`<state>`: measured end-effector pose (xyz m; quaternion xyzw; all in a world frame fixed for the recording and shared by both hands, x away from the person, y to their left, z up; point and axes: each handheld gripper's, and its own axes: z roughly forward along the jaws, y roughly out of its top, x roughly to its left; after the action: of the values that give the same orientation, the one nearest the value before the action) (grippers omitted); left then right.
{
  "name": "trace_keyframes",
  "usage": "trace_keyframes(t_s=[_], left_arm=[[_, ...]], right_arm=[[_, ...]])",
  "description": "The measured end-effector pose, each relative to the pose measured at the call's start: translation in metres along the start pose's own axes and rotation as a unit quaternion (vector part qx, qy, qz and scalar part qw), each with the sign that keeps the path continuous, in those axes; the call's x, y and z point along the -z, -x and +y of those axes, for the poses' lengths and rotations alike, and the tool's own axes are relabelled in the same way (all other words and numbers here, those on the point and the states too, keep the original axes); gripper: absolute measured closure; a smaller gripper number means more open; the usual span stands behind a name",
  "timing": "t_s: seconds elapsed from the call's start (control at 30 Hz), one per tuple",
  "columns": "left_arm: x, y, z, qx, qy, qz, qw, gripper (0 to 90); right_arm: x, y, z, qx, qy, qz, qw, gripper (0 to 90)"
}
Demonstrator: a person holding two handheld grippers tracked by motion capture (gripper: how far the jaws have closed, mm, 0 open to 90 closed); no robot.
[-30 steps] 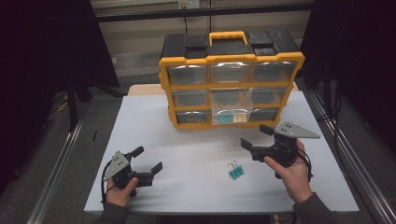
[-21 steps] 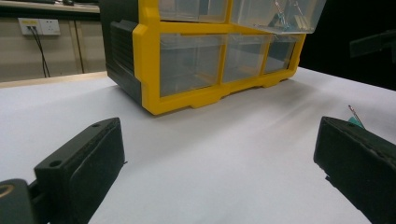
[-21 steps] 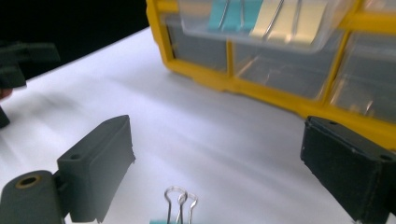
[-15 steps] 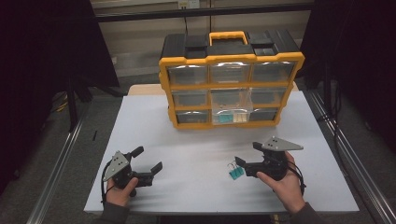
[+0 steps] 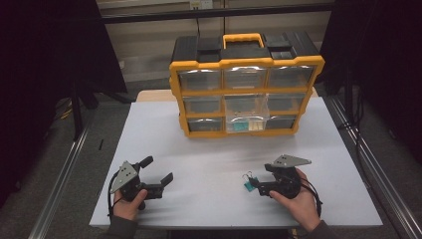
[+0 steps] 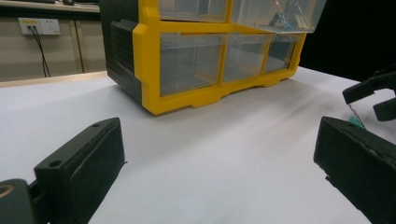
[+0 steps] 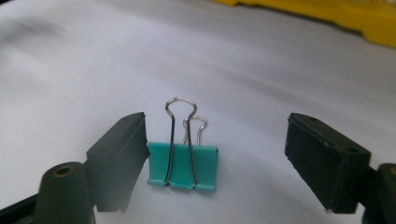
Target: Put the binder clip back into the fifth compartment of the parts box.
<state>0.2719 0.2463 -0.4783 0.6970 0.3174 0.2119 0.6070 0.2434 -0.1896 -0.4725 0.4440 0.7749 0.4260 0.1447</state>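
A teal binder clip point(image 7: 183, 165) with its wire handles up stands on the white table point(image 5: 209, 154). My right gripper point(image 7: 217, 149) sits low on the table around it. Its jaws have just been closing with the clip between them. The left-hand pad is at the clip's side and the other pad stands well clear. In the high view the clip point(image 5: 247, 185) is at the tips of the right gripper point(image 5: 254, 182). My left gripper point(image 5: 159, 169) rests open and empty at the table's front left, and its own view has its jaws point(image 6: 219, 154) wide apart.
A yellow and black drawer organizer point(image 5: 246, 84) stands at the back of the table. Its middle clear drawer point(image 5: 247, 113) is pulled out, with small teal and pale items inside. Metal rails run along both sides of the table.
The right gripper came down and to the left onto the clip, and its jaws narrowed around it. The left gripper has not moved.
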Motion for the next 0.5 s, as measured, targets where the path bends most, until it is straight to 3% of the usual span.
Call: trace_keyframes(t_s=[0.3,0.5], left_arm=[[0.0,0.0,0.0,0.0,0.0,0.0,1.0,1.9],[0.0,0.001,0.0,0.006,0.003,-0.001,1.0,1.9]], right_arm=[[-0.009,-0.005,-0.003,0.008,-0.033,0.016,0.9993,36.0],[-0.014,-0.008,-0.004,0.015,-0.049,0.02,0.9985,39.8]])
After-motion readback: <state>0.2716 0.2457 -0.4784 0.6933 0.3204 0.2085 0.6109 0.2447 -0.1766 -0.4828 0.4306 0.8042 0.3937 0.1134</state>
